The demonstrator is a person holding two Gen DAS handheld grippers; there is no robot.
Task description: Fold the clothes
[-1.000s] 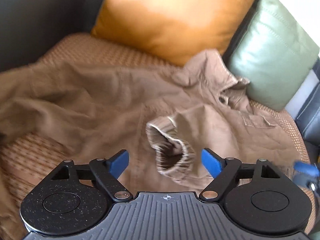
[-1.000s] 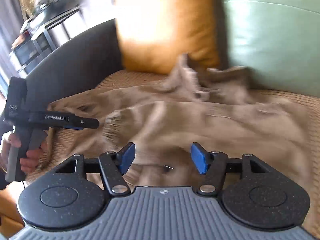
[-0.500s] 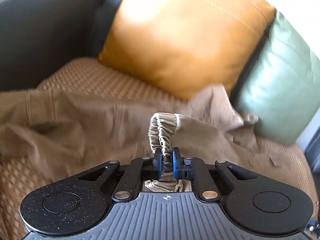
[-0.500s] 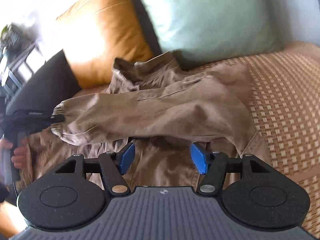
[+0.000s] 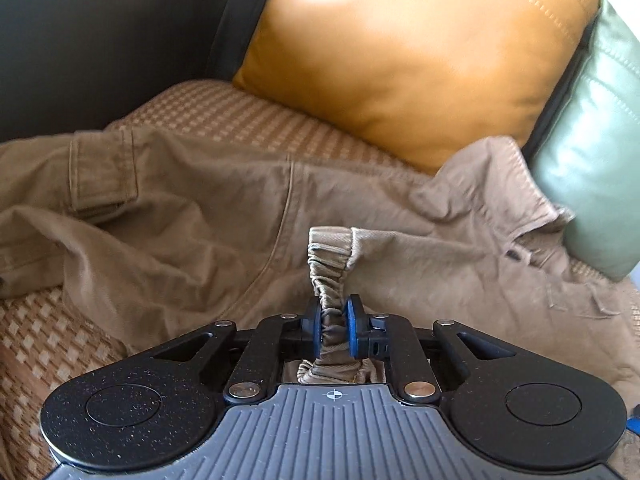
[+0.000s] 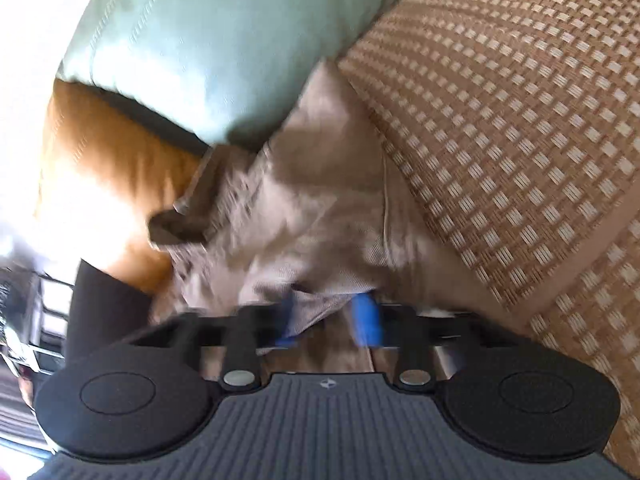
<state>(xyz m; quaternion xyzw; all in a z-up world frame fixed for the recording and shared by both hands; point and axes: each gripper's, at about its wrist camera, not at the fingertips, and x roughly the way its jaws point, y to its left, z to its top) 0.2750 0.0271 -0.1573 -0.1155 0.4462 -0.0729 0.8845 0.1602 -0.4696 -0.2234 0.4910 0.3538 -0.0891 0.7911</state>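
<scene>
Sunlit orange cushion (image 5: 420, 60) beside green cushion (image 5: 592, 168) on woven-covered sofa (image 6: 520, 140).

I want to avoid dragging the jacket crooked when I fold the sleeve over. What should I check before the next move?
1. Left grip: ok. The left gripper has the elastic cuff pinched, though its jaws are easing open slightly.
2. Right grip: not ok. The right gripper jaws are closing with jacket cloth between them, not yet clamped.
3. Which part the right gripper takes: cannot tell, because the view is blurred.
4. Jacket lying flat: not ok. It is wrinkled and bunched on the woven seat cover.
5. Collar free of cushions: not ok. It lies against the green cushion.
</scene>
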